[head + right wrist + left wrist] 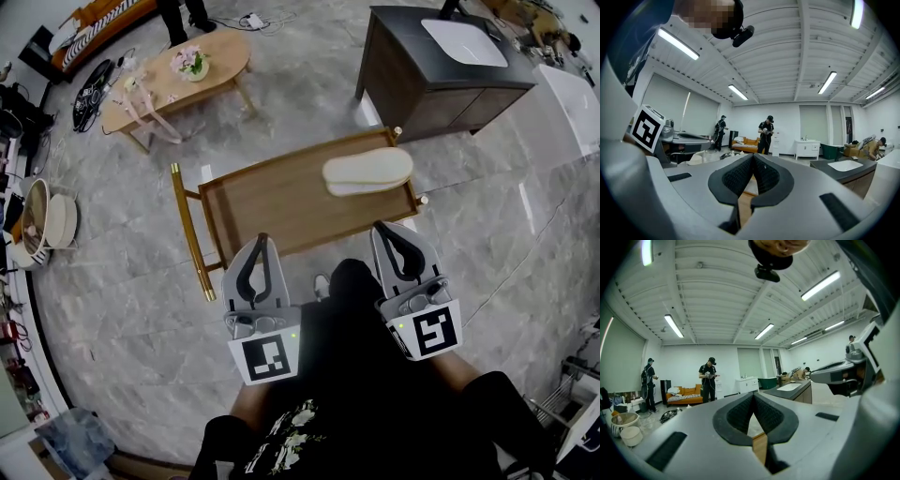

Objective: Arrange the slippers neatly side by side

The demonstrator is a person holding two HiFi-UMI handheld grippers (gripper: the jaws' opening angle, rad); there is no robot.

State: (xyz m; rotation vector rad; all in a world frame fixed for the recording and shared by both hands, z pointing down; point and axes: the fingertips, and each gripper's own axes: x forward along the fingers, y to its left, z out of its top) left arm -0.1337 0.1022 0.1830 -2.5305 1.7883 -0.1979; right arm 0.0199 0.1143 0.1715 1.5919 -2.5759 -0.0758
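Head view looks steeply down on a rectangular wooden tray (272,211) with a smooth brown bed, a low lip and thin brass-coloured rails, standing on a glossy grey marble-patterned floor (122,281). The slippers (367,172), cream, soft-looking and oval, lie in the tray's far right corner, close against the right edge; they seem to lie one on the other, though I cannot tell for sure. The left gripper (262,242), matt grey plastic with black ribbed pads, sits at the tray's near edge, its jaws pressed together on nothing. The right gripper (382,228), of the same make, sits at the near right corner, just short of the slippers, and is likewise closed and empty. Left gripper view and right gripper view both show the ribbed pads meeting at a point. Beyond the tray, a dark boxy cabinet (422,89) carries a white rounded basin (464,42), and an oval pale-wood coffee table (164,89) bears a bowl of pink flowers (190,64)
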